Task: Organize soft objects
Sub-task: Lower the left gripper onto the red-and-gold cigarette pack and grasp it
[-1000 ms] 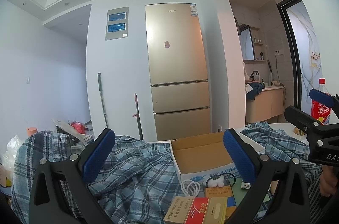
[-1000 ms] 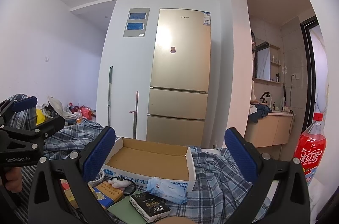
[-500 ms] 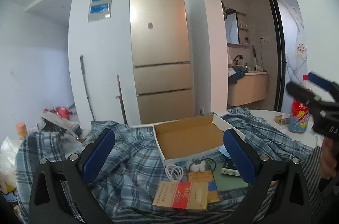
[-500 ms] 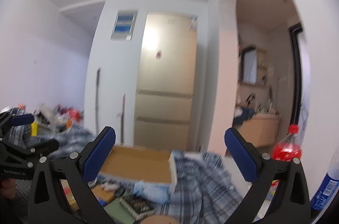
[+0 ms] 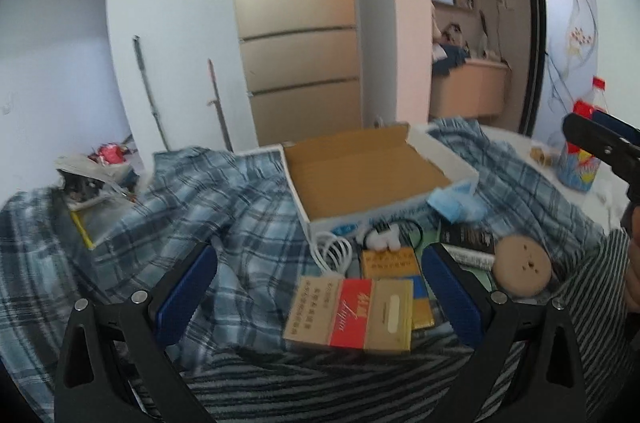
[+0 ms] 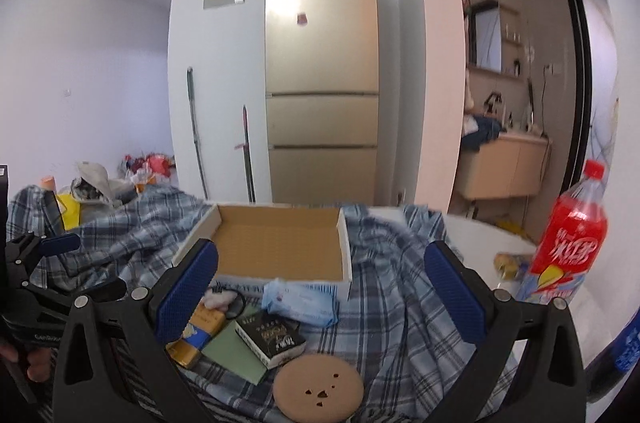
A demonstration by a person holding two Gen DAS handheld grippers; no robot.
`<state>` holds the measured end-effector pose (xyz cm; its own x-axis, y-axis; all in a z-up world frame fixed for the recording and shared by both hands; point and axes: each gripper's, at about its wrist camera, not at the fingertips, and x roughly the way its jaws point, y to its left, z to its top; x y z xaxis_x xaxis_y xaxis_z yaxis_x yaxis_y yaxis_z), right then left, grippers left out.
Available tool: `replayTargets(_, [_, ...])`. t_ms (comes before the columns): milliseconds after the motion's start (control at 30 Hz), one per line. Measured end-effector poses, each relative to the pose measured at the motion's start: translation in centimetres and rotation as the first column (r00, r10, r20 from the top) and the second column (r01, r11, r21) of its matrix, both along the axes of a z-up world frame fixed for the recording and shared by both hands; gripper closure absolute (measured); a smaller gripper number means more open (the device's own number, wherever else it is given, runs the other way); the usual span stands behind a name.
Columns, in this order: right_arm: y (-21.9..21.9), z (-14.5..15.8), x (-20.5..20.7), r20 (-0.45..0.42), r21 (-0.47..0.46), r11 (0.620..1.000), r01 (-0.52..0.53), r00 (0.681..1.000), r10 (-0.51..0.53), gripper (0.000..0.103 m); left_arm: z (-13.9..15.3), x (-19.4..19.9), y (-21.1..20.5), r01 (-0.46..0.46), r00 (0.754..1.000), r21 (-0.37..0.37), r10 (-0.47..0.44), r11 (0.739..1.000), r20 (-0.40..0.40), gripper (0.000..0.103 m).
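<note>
A: Tissue pack [image 6: 298, 303] lies center frame, touching the box [image 6: 280, 247] front. Both claws, left gripper [image 5: 320, 297] and right gripper [image 6: 320, 295], gape wide, holding nothing.
B: Risk?
A: Soft pack may squash or slip; plaid cloth [image 6: 400, 303] could snag.

a home: a tall gold fridge [image 6: 322, 79] by an arched doorway to a washroom vanity [image 6: 506, 165].

One cardboard box [image 6: 280, 247] is lying open on one plaid cloth [image 6: 396, 303]. In front of it are sitting three cigarette packs — red-and-tan [image 5: 352, 315], orange [image 5: 390, 261], black [image 6: 270, 335] — plus one tissue pack [image 6: 300, 305], one round cork coaster [image 6: 318, 389] and one white cable [image 5: 332, 253]. One red soda bottle [image 6: 568, 239] is standing alongside.
</note>
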<state>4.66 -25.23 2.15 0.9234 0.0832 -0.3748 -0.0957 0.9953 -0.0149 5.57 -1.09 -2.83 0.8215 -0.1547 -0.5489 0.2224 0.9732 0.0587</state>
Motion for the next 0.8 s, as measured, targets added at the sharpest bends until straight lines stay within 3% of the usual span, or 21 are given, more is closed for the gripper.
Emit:
replayTargets(167, [0.2, -1.5, 1.4, -0.097, 0.006, 0.999, -0.033, 0.995, 0.033, 0.000, -1.6, 1.8, 0.3, 0.037, 0.991, -0.049, -0.043, 0.998, -0.130, 0.000])
replayTargets(267, [0.2, -2.0, 2.0, -0.124, 0.008, 0.999, -0.035, 0.992, 0.036, 0.000, -2.8, 3.3, 0.6, 0.103, 0.966, -0.104, -0.125, 0.989, -0.225, 0.000])
replayTargets(333, [0.0, -2.3, 2.3, -0.145, 0.011, 0.999, -0.043, 0.988, 0.044, 0.000, -3.6, 4.0, 0.7, 0.099, 0.953, -0.124, -0.130, 0.987, -0.275, 0.000])
replayTargets(533, [0.0, -2.9, 3.0, -0.190, 0.014, 0.998, -0.065, 0.979, 0.067, 0.000, -4.7, 4.7, 0.8, 0.103, 0.929, -0.161, -0.153, 0.981, -0.337, 0.000])
replayTargets(800, [-0.3, -3.2, 3.8, -0.235, 0.019, 0.998, -0.063, 0.970, 0.066, 0.000, -5.5, 5.1, 0.0, 0.146, 0.896, -0.145, -0.193, 0.979, -0.400, 0.000])
